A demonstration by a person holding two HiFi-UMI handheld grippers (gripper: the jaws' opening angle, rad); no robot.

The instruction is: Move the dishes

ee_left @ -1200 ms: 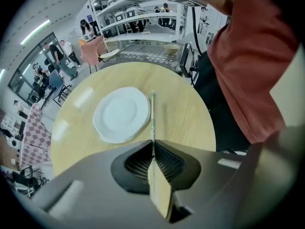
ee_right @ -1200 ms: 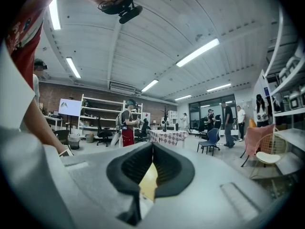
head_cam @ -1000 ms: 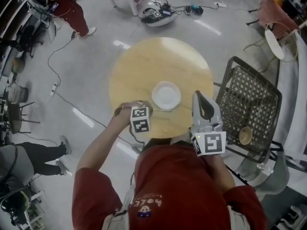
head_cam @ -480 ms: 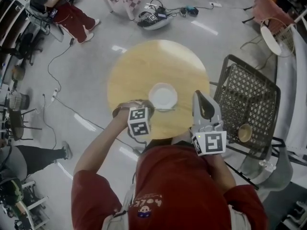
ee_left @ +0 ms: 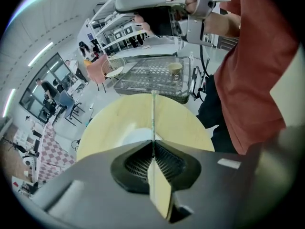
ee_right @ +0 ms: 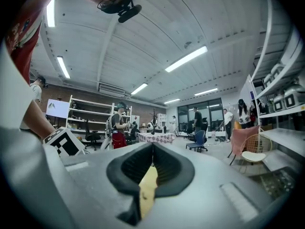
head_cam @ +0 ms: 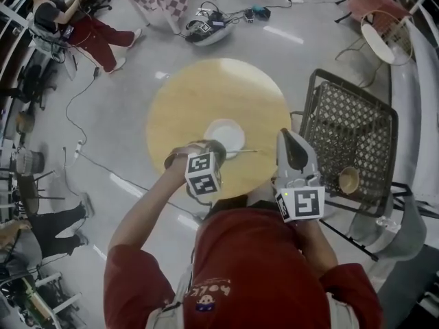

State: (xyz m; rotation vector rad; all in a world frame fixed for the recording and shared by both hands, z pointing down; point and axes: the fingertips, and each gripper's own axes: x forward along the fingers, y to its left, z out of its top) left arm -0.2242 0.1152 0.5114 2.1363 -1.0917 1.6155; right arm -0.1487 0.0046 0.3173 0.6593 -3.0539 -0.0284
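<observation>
One plate point(head_cam: 226, 134) sits mid-table point(head_cam: 199, 88) in the head view. The left gripper point(head_cam: 214, 151) is just beside its near rim, and the right gripper point(head_cam: 288, 137) is off at the table edge.

Left gripper view: jaws pinched on the end of a thin utensil point(ee_left: 153, 111) that pokes out over the table. It looks light, stiff and slippery, so I'd guess it could pivot. The plate's probably best grabbed by the rim.

Right gripper view: jaws together with nothing between them, aimed at the room.

The round wooden table point(head_cam: 206, 94) carries one white dish point(head_cam: 226, 134), probably a shallow bowl.
</observation>
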